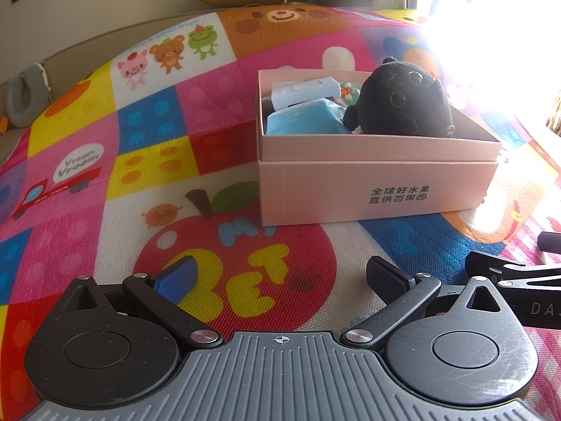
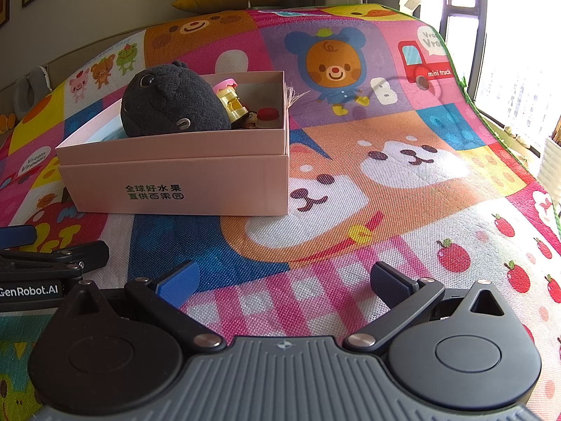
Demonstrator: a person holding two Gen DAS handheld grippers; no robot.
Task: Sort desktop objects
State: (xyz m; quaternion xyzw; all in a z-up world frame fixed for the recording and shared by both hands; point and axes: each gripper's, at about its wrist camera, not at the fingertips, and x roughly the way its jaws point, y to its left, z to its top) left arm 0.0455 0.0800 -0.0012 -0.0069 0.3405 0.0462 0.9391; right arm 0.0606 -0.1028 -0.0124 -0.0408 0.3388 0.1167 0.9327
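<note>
left gripper [image 1: 280,277]: jaws spread wide, nothing between them, low over the play mat [image 1: 105,161] at 6 o'clock of the left wrist view.
right gripper [image 2: 282,280]: also spread and empty, hovering over the mat's pink check patch; the two tools sit side by side.
pink box [image 1: 368,189]: at 1 o'clock from the left gripper, 11 o'clock from the right, well apart from both; its long axis runs across the views, printed long side facing the cameras.
black plush [image 1: 399,105]: inside the box, rising above the rim, its button eyes turned towards 1 o'clock in the left view.
other contents: blue packs [image 1: 305,122] at the box's left end, a gold toy with pink cap [image 2: 231,100] at the right end.
stage: the mat around the box looks bare, so sorting seems nearly or fully done.
doing it well: keep both tools low and clear of the box wall; if anything needs tucking, come from above the plush, not from the side.
</note>
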